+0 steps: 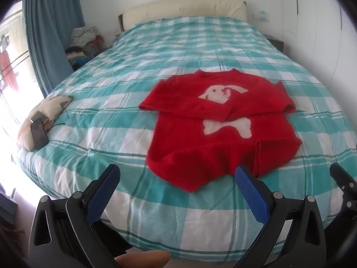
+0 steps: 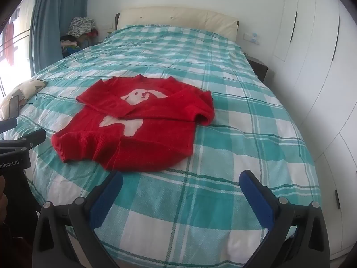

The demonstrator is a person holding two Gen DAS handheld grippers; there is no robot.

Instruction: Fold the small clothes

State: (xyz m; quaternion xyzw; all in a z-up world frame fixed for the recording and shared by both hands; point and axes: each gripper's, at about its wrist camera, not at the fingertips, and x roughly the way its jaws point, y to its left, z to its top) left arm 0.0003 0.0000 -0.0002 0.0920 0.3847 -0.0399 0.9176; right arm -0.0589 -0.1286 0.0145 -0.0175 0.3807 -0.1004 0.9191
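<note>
Red sweater (image 1: pixel 214 131) is seen spread flat on the checked bedspread (image 1: pixel 125 71), its long axis running from hem to collar, with the collar pointed away from both claws toward the cream headboard (image 1: pixel 185 11) and the ribbed hem turned toward them. Both sleeves are folded across the chest, so that a white rabbit motif (image 1: pixel 223 91) is partly covered. One corner of the hem is doubled over on itself. In the left wrist view the left gripper (image 1: pixel 177 176) is held with its blue-padded fingers (image 1: pixel 252 192) spread wide and nothing between them; the sweater lies ahead of it and a little toward its right finger, whose tip is seen just beside the hem, though contact cannot be judged. In the right wrist view the right gripper (image 2: pixel 180 181) is likewise held released, with its fingers (image 2: pixel 107 196) wide apart and nothing grasped; the sweater (image 2: pixel 138 125) is placed ahead of it and off to its left, the hem being near the tip of the left finger but apart from it. Bare bedspread (image 2: pixel 223 156) is seen between the right gripper's fingers. Farther to the left of the left gripper, well apart from the sweater, a small cushion (image 1: pixel 44 116) is laid at the bed's edge with a dark phone (image 1: pixel 39 132) resting on it. A blue curtain (image 1: pixel 51 22) is hung beyond that, and white wardrobe doors (image 2: pixel 312 44) are seen off to the right of the right gripper.
</note>
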